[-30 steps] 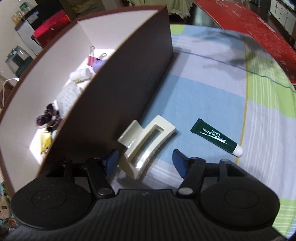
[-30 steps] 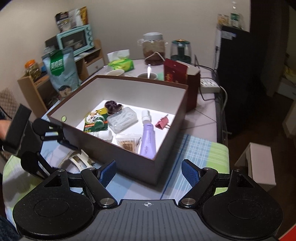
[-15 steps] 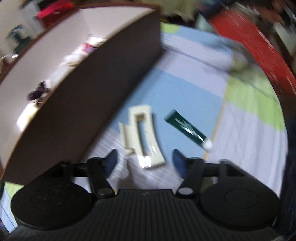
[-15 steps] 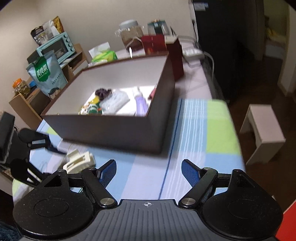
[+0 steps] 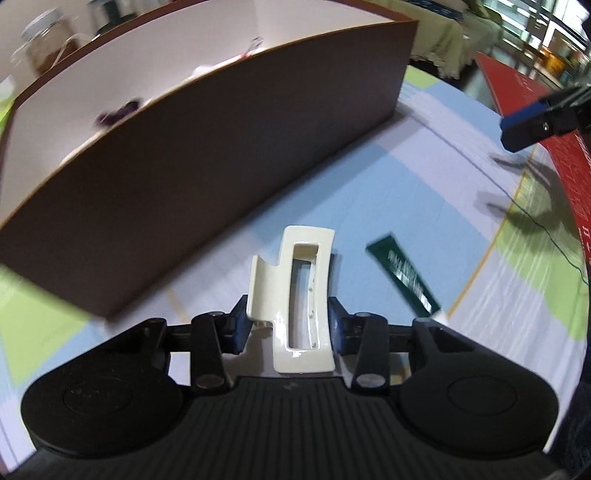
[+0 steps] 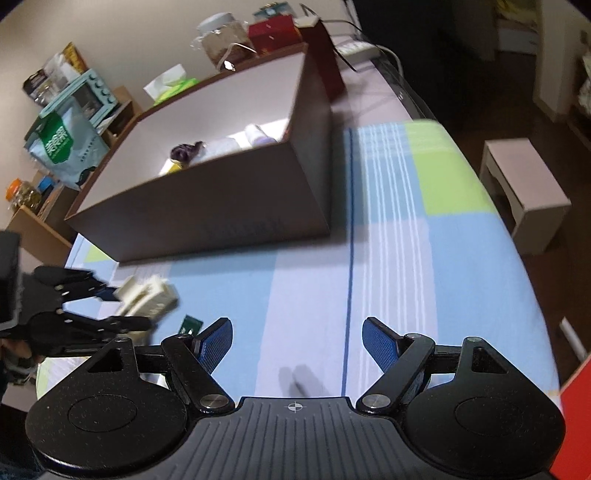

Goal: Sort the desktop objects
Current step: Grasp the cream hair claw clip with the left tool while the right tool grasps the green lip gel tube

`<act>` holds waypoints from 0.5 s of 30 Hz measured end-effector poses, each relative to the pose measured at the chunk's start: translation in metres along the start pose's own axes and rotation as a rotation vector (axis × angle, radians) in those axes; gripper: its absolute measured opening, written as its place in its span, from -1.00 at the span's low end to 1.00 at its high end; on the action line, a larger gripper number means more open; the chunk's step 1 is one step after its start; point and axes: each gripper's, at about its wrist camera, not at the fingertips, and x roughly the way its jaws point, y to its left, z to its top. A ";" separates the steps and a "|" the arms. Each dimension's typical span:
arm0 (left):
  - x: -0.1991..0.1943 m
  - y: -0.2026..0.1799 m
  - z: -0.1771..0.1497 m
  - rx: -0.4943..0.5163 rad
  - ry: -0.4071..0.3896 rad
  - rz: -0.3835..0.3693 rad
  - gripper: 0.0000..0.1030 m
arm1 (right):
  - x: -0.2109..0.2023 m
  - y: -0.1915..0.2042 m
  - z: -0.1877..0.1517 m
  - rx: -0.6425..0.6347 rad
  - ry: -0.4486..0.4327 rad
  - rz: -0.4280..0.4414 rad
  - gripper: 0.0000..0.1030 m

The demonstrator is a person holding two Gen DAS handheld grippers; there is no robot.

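Observation:
A cream hair claw clip lies on the checked cloth in front of the brown box, and my left gripper is shut on its near end. The right wrist view shows the same clip held between the left gripper's fingers. A dark green tube lies just right of the clip; only its end shows in the right wrist view. My right gripper hangs open above bare cloth, holding nothing. Its blue fingertip shows at the upper right of the left wrist view.
The brown box holds several small items, among them a purple object and a pale bottle. Behind it stand a jar and a red box. A white stool sits past the table's right edge.
My left gripper moved forward and shut on the claw clip, which lay loose between open fingers before. The right gripper dropped lower and swung away from the box.

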 end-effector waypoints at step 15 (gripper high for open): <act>-0.024 0.003 -0.045 -0.174 -0.010 0.071 -0.29 | 0.075 0.104 -0.025 -0.090 0.165 0.038 0.55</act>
